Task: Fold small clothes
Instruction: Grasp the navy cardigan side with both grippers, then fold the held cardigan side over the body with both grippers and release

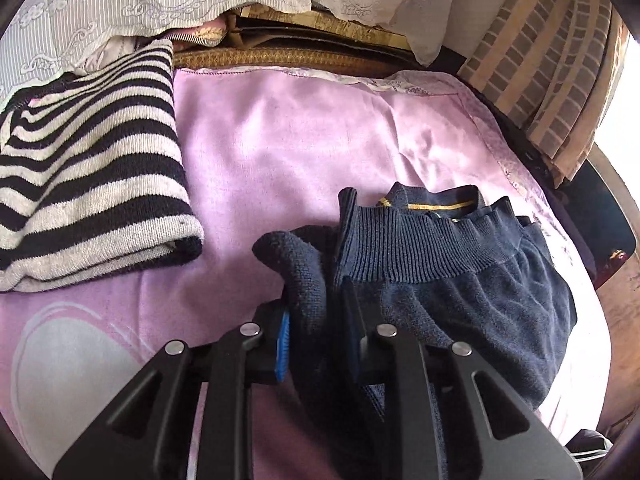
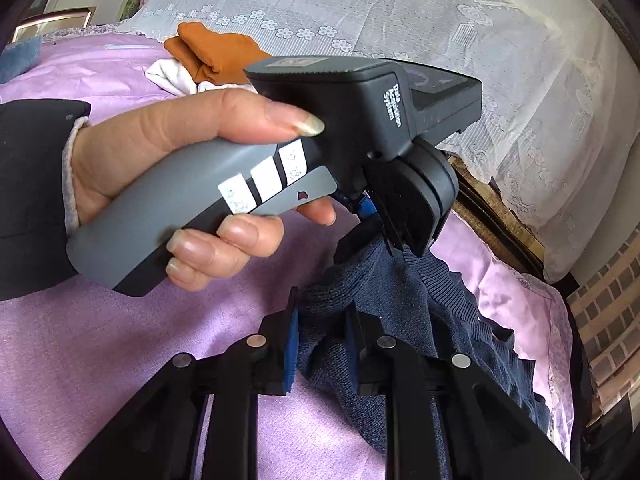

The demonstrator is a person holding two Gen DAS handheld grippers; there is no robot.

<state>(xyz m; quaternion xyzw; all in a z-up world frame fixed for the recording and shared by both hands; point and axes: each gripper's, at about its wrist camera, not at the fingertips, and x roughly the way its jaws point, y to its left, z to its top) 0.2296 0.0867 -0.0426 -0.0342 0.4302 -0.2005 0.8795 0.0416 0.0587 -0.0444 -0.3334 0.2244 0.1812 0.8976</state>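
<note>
On the bed, over a pink-lilac sheet (image 1: pixel 280 128), lies a dark navy knit garment (image 1: pixel 460 280) with a ribbed band and a thin gold stripe at its far edge. It sits toward the right side of the bed, bunched rather than flat, so its full shape is hard to make out. The left gripper (image 1: pixel 316 344) is clamped on a fold of this navy knit, the cloth pinched between its blue pads. The right gripper (image 2: pixel 320 344) likewise pinches a fold of the same garment (image 2: pixel 420 312) just beside it, jaws drawn in on the fabric. In the right wrist view the person's left hand (image 2: pixel 168 168) wraps the grey handle of the left gripper, whose fingertips are hidden behind its own body and the cloth. To the far left lies a folded black-and-white striped knit (image 1: pixel 88 172), partly cut off at the edge. Farther off, an orange cloth (image 2: pixel 216 52) rests on something white, near a lace cover (image 2: pixel 400 20).
</note>
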